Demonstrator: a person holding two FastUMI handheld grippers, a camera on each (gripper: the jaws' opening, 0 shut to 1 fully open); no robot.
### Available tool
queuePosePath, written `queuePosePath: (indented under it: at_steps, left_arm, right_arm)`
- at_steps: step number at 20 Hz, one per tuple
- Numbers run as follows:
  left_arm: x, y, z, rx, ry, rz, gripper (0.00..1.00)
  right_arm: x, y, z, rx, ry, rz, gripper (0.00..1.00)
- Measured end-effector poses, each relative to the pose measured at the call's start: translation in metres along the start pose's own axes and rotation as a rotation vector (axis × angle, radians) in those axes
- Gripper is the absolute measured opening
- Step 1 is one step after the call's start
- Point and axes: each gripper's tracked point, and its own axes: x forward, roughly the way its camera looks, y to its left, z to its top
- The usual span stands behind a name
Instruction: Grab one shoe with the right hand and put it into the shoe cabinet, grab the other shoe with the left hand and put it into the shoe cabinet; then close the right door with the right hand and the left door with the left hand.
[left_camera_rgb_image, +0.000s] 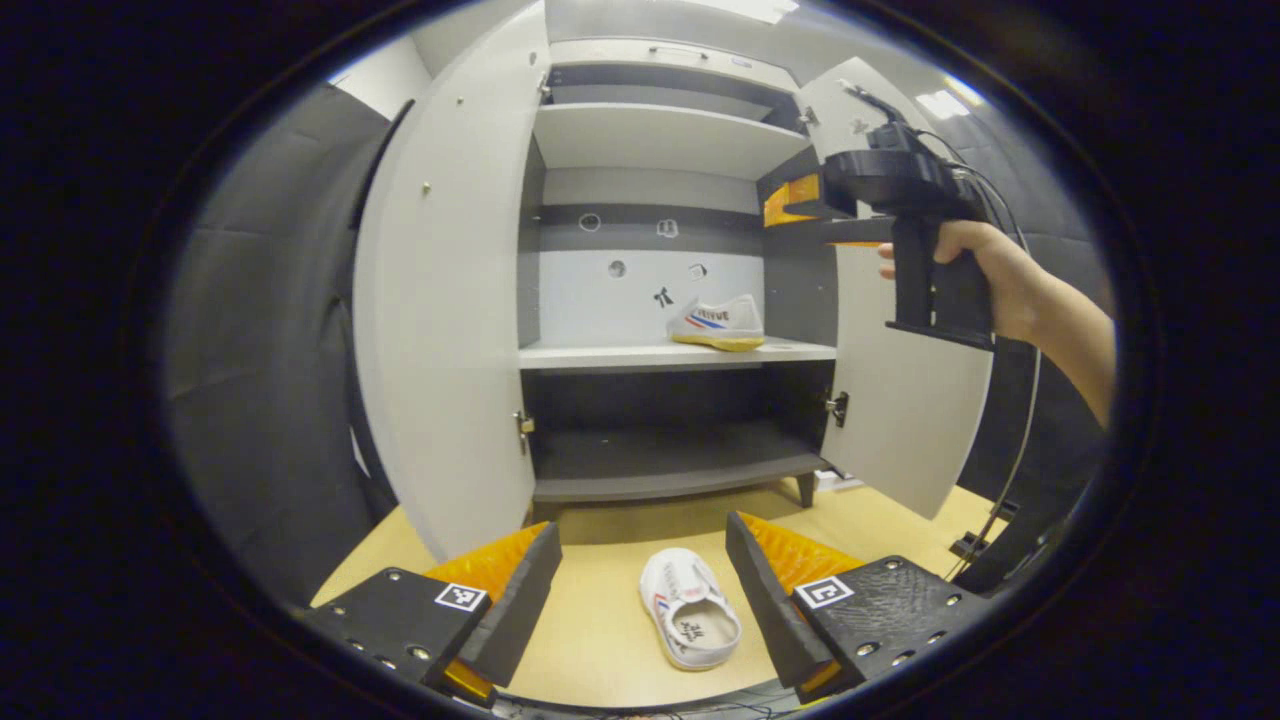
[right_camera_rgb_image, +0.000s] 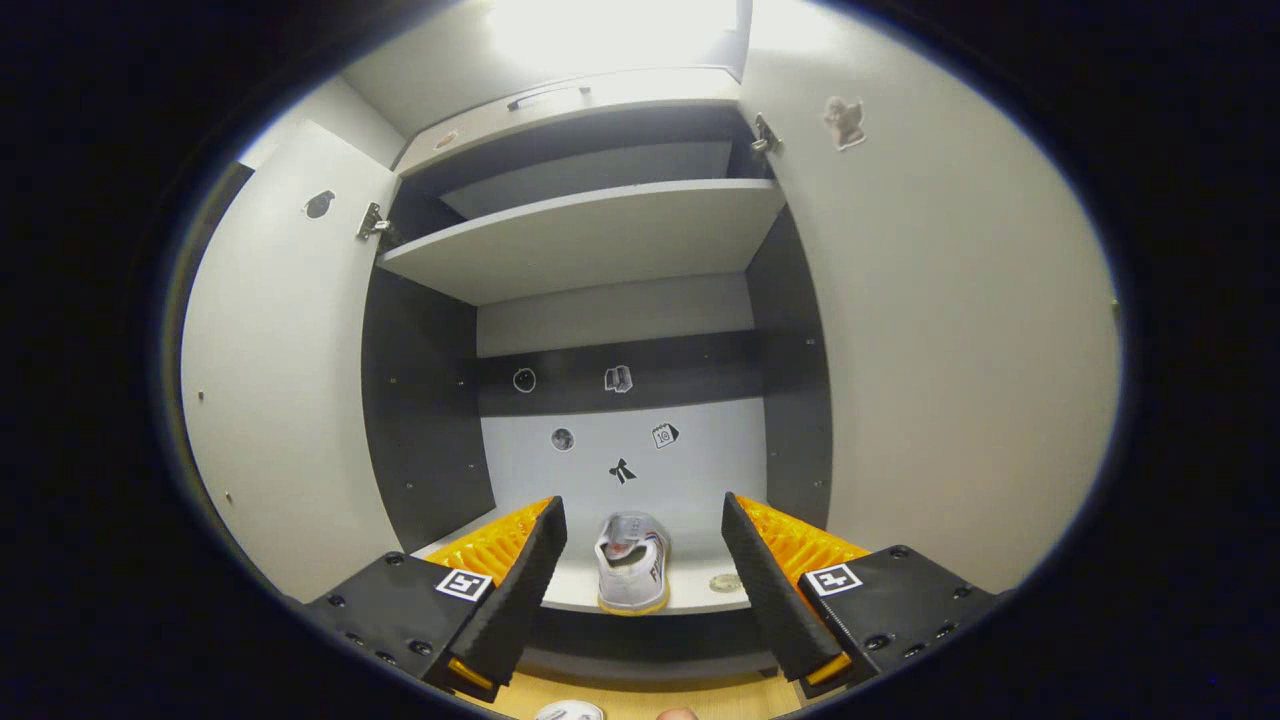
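In the left gripper view, the left claw (left_camera_rgb_image: 642, 590) is held wide open and empty above the second shoe (left_camera_rgb_image: 688, 620), which lies on the wooden floor (left_camera_rgb_image: 600, 640) before the shoe cabinet (left_camera_rgb_image: 650, 140). The first shoe (left_camera_rgb_image: 718, 324) is seen on the middle shelf (left_camera_rgb_image: 600, 356), near its right end. The right claw (left_camera_rgb_image: 800, 212) is raised beside the right door (left_camera_rgb_image: 900, 430).

In the right gripper view, that claw (right_camera_rgb_image: 644, 560) is spread wide, nothing gripped, with the shelved shoe (right_camera_rgb_image: 631, 562) at the shelf's front edge. A judged risk: the shoe could be nudged off by the incoming one.
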Motion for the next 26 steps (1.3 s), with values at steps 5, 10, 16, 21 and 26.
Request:
queuePosePath:
  at_steps: [5,10,16,21,26]
  left_arm:
    - [0.033,-0.013,-0.028,-0.03,0.087,-0.051,0.96]
    - [0.061,-0.008,-0.073,-0.064,0.199,-0.045,0.96]
    - [0.089,0.001,-0.129,-0.081,0.317,-0.025,0.96]
    - [0.107,-0.001,-0.178,-0.068,0.447,-0.04,0.95]
    - [0.115,-0.013,-0.223,-0.097,0.581,-0.063,0.91]
  right_arm:
    - [-0.051,-0.015,-0.028,-0.035,0.043,-0.011,0.98]
    - [-0.089,-0.027,-0.06,-0.061,0.114,-0.032,0.98]
    - [-0.12,-0.036,-0.075,-0.097,0.155,-0.062,0.98]
    - [-0.132,-0.043,-0.084,-0.1,0.189,-0.077,0.98]
    - [-0.139,-0.043,-0.096,-0.102,0.225,-0.074,0.98]
